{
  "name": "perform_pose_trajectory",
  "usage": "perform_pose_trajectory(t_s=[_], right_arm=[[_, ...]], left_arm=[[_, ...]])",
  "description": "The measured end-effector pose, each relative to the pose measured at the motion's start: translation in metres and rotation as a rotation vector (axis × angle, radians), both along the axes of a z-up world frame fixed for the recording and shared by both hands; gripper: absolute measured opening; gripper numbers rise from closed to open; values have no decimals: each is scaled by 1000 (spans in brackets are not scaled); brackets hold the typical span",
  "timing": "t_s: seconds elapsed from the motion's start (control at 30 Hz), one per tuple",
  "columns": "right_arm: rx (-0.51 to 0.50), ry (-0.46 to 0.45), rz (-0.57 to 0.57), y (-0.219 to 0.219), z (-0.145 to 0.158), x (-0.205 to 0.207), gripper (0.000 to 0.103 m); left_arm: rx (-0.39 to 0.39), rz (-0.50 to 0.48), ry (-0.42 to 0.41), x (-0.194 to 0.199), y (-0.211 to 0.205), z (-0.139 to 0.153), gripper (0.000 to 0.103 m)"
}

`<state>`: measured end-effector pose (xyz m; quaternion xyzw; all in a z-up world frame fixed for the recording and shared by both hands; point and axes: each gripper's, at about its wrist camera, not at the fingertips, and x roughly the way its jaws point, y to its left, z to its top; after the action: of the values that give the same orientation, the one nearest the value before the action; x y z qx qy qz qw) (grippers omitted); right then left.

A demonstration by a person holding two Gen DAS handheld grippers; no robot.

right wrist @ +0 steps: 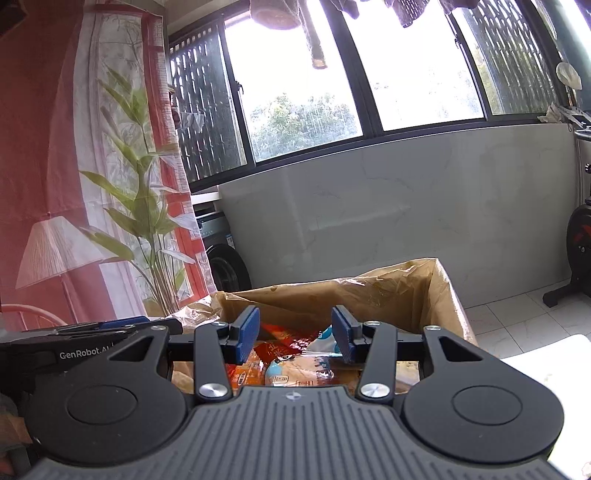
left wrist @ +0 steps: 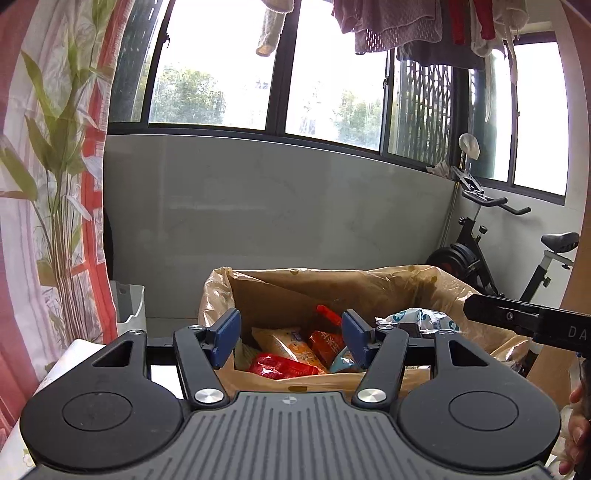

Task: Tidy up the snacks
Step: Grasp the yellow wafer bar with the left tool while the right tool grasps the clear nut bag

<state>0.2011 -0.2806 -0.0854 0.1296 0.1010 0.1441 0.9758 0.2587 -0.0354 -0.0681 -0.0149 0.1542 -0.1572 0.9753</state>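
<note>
Hovering side by side above a cardboard box (left wrist: 280, 291), the two grippers both look toward the window (left wrist: 218, 74). The left gripper (left wrist: 290, 338) has its blue fingers (left wrist: 225, 336) released, well apart, and nothing is between them. The right gripper (right wrist: 293, 334) also holds its fingers (right wrist: 246, 332) apart, a bit narrower than the left ones, and they grasp nothing.

The box is lined with a thin brownish plastic bag (left wrist: 476, 291) whose edge folds over the rim. The snacks (left wrist: 295, 350) lie inside, at the bottom of the box: a red packet (left wrist: 280, 365), an orange packet (left wrist: 323, 345), a pale yellowish bag (left wrist: 277, 338) and a white and blue packet (left wrist: 421, 319) nearer the right wall of the box. In the right wrist view the same pile shows between and under the fingers (a pale round-printed pack (right wrist: 291, 373) lies closest to the camera), and I cannot tell whether any finger touches it.

In the left view the right gripper's black body (left wrist: 528, 321) enters from the right edge, and a part of the person's hand (left wrist: 576, 432) is at the lower right corner. Behind the box stands a grey low wall (left wrist: 280, 206) under the window. A curtain (left wrist: 48, 177) printed with green leaves hangs at the left, and an exercise bike (left wrist: 509, 258) stands at the right. Laundry (left wrist: 399, 26) hangs above the window.
</note>
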Motion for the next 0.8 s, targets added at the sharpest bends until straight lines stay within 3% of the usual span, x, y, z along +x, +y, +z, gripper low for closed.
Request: perform_pose_trajectory(t_s=[0.37, 0.63, 0.8], right_arm=[[0, 5, -27, 7, -41, -75, 47], [-110, 122, 4, 17, -90, -70, 47], [-262, 234, 97, 36, -129, -47, 47]], left_arm=[[-2, -20, 16, -50, 22, -18, 63], [11, 2, 68, -61, 39, -49, 63], [-2, 14, 134, -52, 45, -75, 62]])
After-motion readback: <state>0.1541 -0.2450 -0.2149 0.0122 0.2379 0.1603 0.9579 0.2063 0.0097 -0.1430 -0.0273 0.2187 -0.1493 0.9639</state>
